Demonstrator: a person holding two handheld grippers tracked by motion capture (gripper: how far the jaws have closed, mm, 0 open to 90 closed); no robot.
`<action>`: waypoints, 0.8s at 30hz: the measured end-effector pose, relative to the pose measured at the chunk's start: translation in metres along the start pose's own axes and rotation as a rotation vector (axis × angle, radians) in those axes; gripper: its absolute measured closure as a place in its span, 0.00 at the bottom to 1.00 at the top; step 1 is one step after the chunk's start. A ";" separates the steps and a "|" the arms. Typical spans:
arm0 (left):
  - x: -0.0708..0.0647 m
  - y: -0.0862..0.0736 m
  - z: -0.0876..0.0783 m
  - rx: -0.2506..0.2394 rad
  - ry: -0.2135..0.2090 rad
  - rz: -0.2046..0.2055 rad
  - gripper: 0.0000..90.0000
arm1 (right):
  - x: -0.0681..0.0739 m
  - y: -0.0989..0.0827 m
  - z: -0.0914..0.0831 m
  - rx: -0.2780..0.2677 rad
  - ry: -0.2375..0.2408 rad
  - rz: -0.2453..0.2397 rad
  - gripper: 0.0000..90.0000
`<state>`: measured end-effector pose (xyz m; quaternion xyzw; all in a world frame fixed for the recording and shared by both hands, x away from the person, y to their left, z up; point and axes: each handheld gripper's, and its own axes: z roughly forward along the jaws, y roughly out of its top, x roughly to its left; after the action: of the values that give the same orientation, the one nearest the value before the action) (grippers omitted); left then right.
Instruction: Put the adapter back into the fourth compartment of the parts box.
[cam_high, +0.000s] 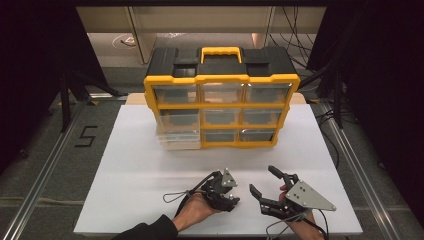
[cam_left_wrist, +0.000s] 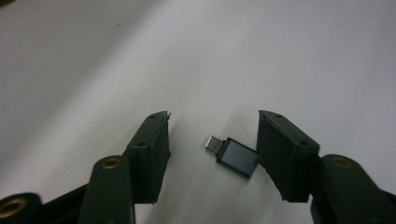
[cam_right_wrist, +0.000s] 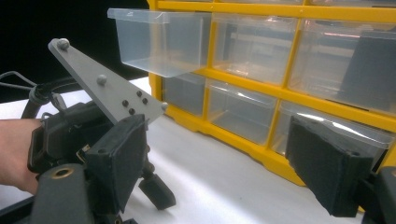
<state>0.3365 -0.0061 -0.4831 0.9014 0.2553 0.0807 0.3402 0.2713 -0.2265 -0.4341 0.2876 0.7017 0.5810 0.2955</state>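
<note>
In the high view, the left gripper (cam_high: 231, 192) sits at about 6 o'clock on the white table (cam_high: 130, 165), held from below by the person's left hand (cam_high: 197, 210) and pointed down at the surface. In the left gripper view its fingers (cam_left_wrist: 152, 149) stand partly spread on either side of a small grey USB adapter (cam_left_wrist: 233, 156), which lies flat on the table. The adapter's metal plug points toward 10 o'clock, and its grey body touches or all but touches the finger at 3 o'clock; a clear gap separates it from the finger at 9 o'clock. The fingers do not pinch it from both sides.

Just to the right, at about 5 o'clock on the table, the right gripper (cam_high: 264, 182) rests in the person's right hand (cam_high: 305, 227), its grey three-cornered plate on top. Its fingers (cam_right_wrist: 116, 154) are spread wide with nothing between them, and they point toward 11 o'clock, at the left gripper.

At 12 o'clock, at the far side of the table, stands a yellow and black drawer cabinet (cam_high: 222, 100) with clear drawers and a yellow carry handle. One clear drawer (cam_high: 177, 131) on its left column, at about 11 o'clock from the grippers, is pulled out toward the person. The adapter lies well apart from the cabinet.
</note>
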 end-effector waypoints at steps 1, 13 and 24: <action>0.001 -0.001 -0.001 0.000 -0.001 -0.006 0.52 | 0.000 0.000 0.000 0.000 0.000 0.000 0.24; 0.005 -0.005 -0.005 0.007 -0.009 -0.002 0.72 | 0.000 0.000 0.000 -0.001 0.000 0.000 0.24; 0.002 -0.005 -0.004 -0.006 -0.004 0.020 0.84 | 0.000 0.000 0.000 0.003 -0.002 -0.001 0.24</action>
<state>0.3350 0.0001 -0.4832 0.9030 0.2453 0.0830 0.3428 0.2708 -0.2263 -0.4337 0.2881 0.7025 0.5796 0.2959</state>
